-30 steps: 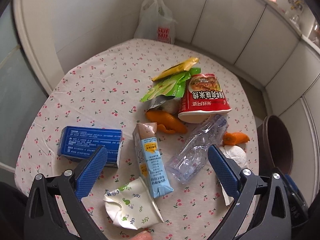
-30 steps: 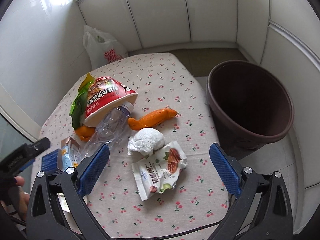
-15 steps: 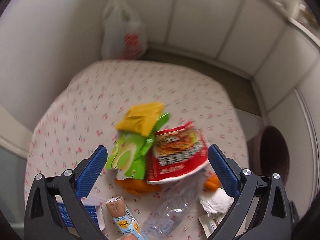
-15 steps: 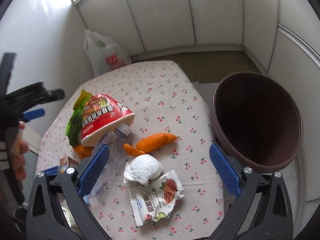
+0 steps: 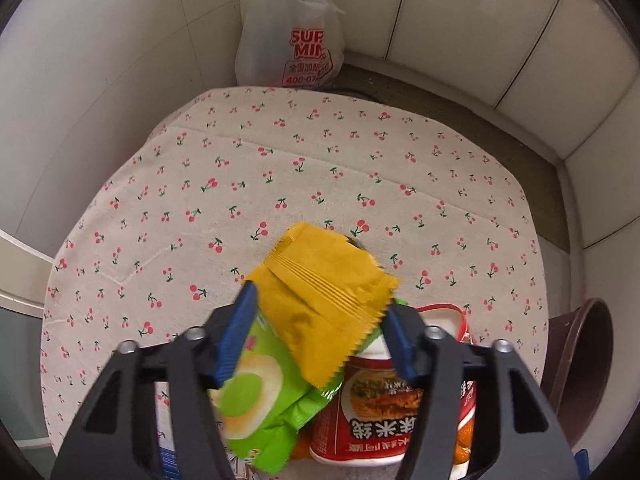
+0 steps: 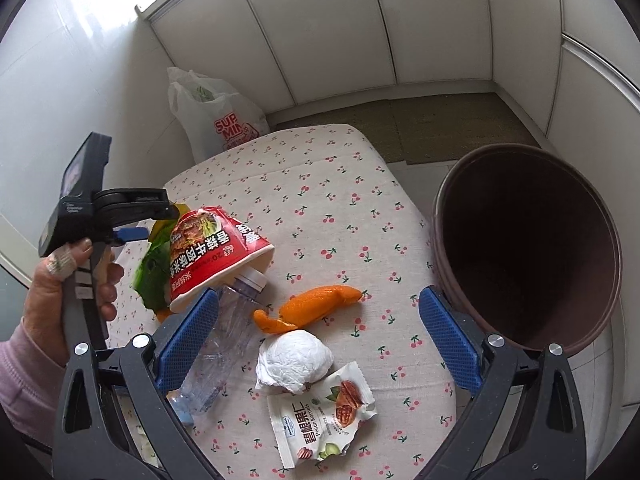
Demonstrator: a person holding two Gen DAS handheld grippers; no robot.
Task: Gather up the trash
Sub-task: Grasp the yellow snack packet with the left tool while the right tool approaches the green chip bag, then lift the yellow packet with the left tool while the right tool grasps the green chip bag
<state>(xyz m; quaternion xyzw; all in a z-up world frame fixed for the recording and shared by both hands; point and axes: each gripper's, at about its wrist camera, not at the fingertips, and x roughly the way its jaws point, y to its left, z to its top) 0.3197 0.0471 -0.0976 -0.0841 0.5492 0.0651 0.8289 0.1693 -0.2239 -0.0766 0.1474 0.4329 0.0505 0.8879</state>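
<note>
A yellow wrapper (image 5: 324,300) lies on a green snack bag (image 5: 260,392), beside a red noodle cup (image 5: 384,400) lying on its side. My left gripper (image 5: 320,332) is half closed around the yellow wrapper; its pads (image 5: 236,332) stand at the wrapper's edges. In the right wrist view the left gripper (image 6: 132,232) hovers over the green bag (image 6: 152,276) and the cup (image 6: 212,252). My right gripper (image 6: 316,340) is open above an orange peel (image 6: 316,304), a white paper wad (image 6: 292,360) and a nut packet (image 6: 320,416). A clear bottle (image 6: 216,344) lies by its left finger.
A brown bin (image 6: 528,248) stands on the floor at the table's right edge; it also shows in the left wrist view (image 5: 580,368). A white plastic bag (image 5: 292,40) sits against the wall behind the cherry-print tablecloth (image 5: 280,168). White walls surround the table.
My left gripper moved forward and down over the yellow wrapper and green bag, and its jaws narrowed around the wrapper. My right gripper rose and drew back slightly, still open.
</note>
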